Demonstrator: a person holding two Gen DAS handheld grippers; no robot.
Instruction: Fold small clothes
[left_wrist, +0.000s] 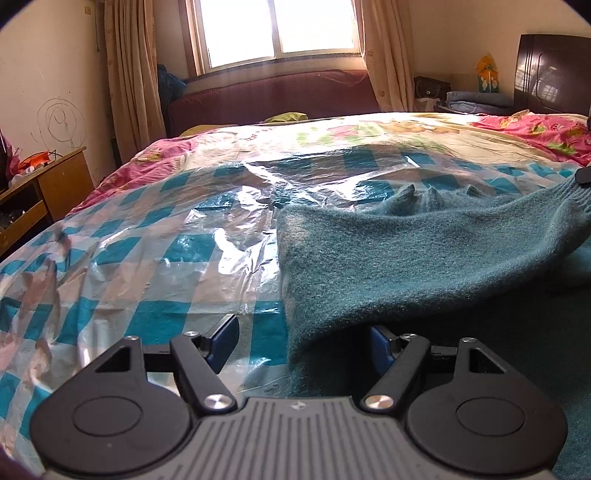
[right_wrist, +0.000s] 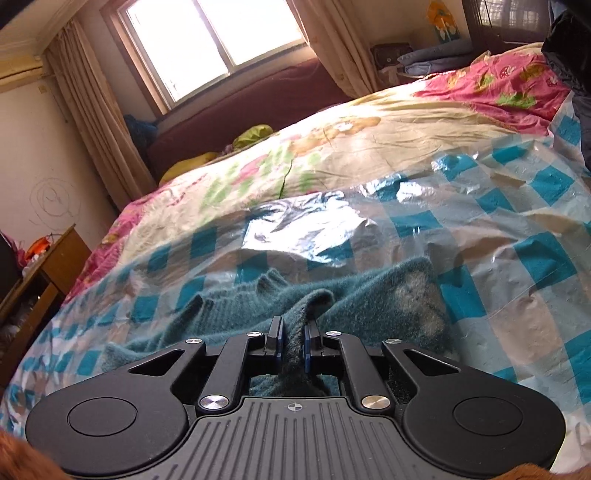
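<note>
Nearest the right wrist camera, the right tongs (right_wrist: 293, 341) are clenched on a raised fold of the teal sweater (right_wrist: 332, 299), the knit bunched up between the two blue-padded fingers (right_wrist: 277, 338) and trailing back under the tool. In the left wrist view, the left tongs (left_wrist: 303, 341) are spread wide and grip nothing; one blue pad (left_wrist: 223, 341) hangs over the checked plastic sheet (left_wrist: 147, 229), while the other pad (left_wrist: 380, 343) sits at the lifted edge of the sweater (left_wrist: 424, 251), which drapes over it.

The sweater lies on the blue-and-white checked plastic sheet (right_wrist: 498, 236), on the near part of the bed. Its body spreads toward the right of the left view, one side pulled up in a slope toward the right edge of the frame. Ribbed edges (right_wrist: 229, 299) show on the far side of the garment.

Beyond the plastic lies a pink floral quilt (left_wrist: 535, 129) over the bed. A wooden cabinet (left_wrist: 48, 184) stands to the left. Farther back, a maroon sofa (left_wrist: 273, 92) sits under a bright window (left_wrist: 277, 29) flanked by beige curtains (left_wrist: 125, 74).
</note>
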